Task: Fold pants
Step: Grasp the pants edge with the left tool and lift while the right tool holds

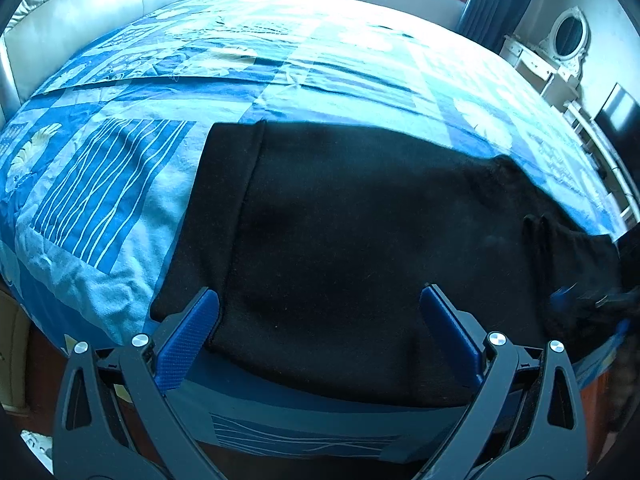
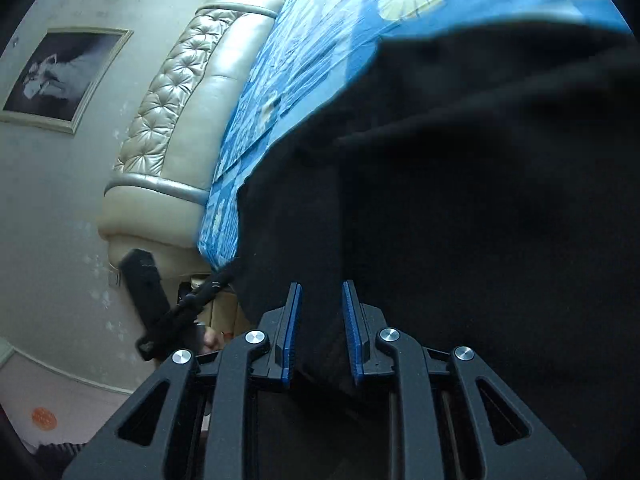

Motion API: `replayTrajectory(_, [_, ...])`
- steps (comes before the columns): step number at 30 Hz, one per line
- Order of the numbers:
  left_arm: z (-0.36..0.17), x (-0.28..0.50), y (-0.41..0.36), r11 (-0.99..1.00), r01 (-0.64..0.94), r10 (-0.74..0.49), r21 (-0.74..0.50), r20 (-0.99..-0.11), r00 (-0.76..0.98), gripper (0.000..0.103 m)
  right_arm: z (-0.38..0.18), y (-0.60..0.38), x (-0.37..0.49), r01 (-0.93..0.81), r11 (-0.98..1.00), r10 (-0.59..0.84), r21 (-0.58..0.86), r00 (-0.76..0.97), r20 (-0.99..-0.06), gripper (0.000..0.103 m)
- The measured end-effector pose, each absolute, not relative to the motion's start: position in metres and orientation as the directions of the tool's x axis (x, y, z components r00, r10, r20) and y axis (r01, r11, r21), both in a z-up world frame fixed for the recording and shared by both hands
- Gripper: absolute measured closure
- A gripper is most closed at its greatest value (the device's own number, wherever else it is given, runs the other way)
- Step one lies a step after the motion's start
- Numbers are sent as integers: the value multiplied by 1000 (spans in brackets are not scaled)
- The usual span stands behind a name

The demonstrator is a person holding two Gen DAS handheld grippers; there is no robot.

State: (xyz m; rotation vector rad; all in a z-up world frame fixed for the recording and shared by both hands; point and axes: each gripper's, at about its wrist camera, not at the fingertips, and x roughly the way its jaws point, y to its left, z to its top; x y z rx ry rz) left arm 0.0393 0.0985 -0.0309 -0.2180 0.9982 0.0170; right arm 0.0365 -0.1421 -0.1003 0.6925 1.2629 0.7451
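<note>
Black pants [image 1: 340, 220] lie spread on a bed with a blue patterned sheet [image 1: 120, 180], the waistband to the left and the front edge hanging near the bed's rim. My left gripper [image 1: 319, 294] hovers open above the near part of the pants, one blue pad on each side and nothing pinched. In the right wrist view my right gripper [image 2: 322, 287] is shut on a fold of the black pants [image 2: 480, 200], which rises dark in front of the camera. That gripper shows as a blurred shape [image 1: 592, 300] at the far right of the pants.
A padded cream headboard [image 1: 100, 4] [image 2: 180, 100] runs along the bed's left side. A white dressing table with an oval mirror [image 1: 560, 48] stands at the right wall, with a window behind the bed. A framed picture [image 2: 64, 76] hangs on the wall.
</note>
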Motion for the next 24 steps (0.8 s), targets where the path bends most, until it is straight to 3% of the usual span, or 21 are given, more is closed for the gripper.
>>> replayTrajectory(7, [10, 44, 153, 934, -45, -248, -354, -736, 629, 3, -100, -146, 34, -113, 589, 806, 800, 148, -572, 83])
replayTrajectory(11, [-21, 61, 200, 826, -38, -453, -563, -701, 551, 3, -99, -147, 33, -115, 589, 807, 800, 152, -571, 83])
replayTrajectory(17, [-65, 70, 220, 723, -92, -566, -684, -664, 488, 7, -98, -146, 31, -118, 582, 811, 805, 158, -563, 83])
replayTrajectory(20, [-70, 70, 221, 641, -83, -640, -763, -591, 491, 7, -99, -149, 29, -120, 583, 810, 804, 162, -563, 82])
replayTrajectory(24, [-75, 71, 206, 610, -66, -682, -790, -565, 464, 7, -98, -150, 28, -120, 583, 810, 804, 170, -562, 82])
